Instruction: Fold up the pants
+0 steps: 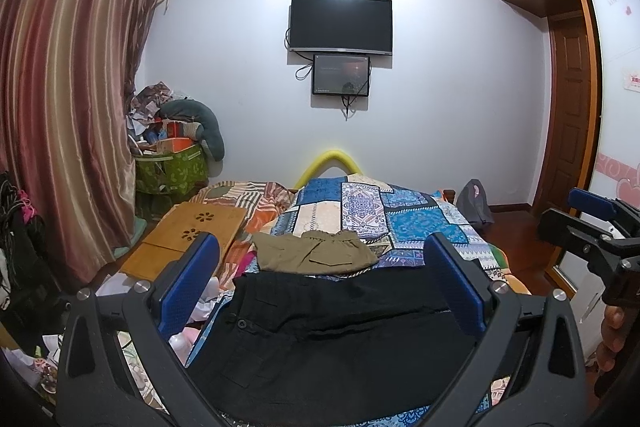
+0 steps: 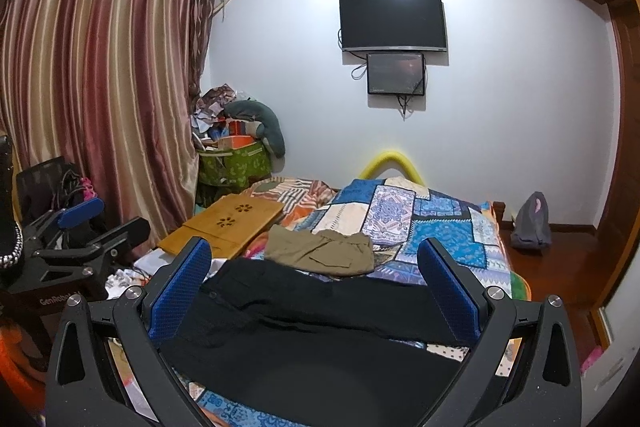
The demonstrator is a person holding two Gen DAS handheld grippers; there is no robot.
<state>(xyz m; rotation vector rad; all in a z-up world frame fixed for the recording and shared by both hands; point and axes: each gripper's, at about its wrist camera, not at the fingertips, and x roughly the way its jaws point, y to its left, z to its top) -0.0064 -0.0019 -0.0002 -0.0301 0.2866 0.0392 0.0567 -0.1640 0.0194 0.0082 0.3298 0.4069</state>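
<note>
Black pants [image 1: 336, 339] lie spread on the bed's patchwork quilt [image 1: 416, 223], near me; they also show in the right wrist view [image 2: 320, 343]. Folded olive-green pants [image 1: 316, 251] lie just beyond them [image 2: 322, 251]. My left gripper [image 1: 320, 279] is open and empty, hovering above the black pants. My right gripper [image 2: 314, 277] is open and empty too, above the same pants. The right gripper shows at the right edge of the left wrist view [image 1: 588, 227], and the left gripper at the left edge of the right wrist view [image 2: 88, 227].
A wooden lap tray [image 1: 192, 235] lies on the bed's left side. A green bin piled with clutter [image 1: 172, 163] stands by the curtain [image 1: 68, 107]. A grey bag [image 2: 532, 223] sits on the floor at right. A TV [image 1: 340, 23] hangs on the far wall.
</note>
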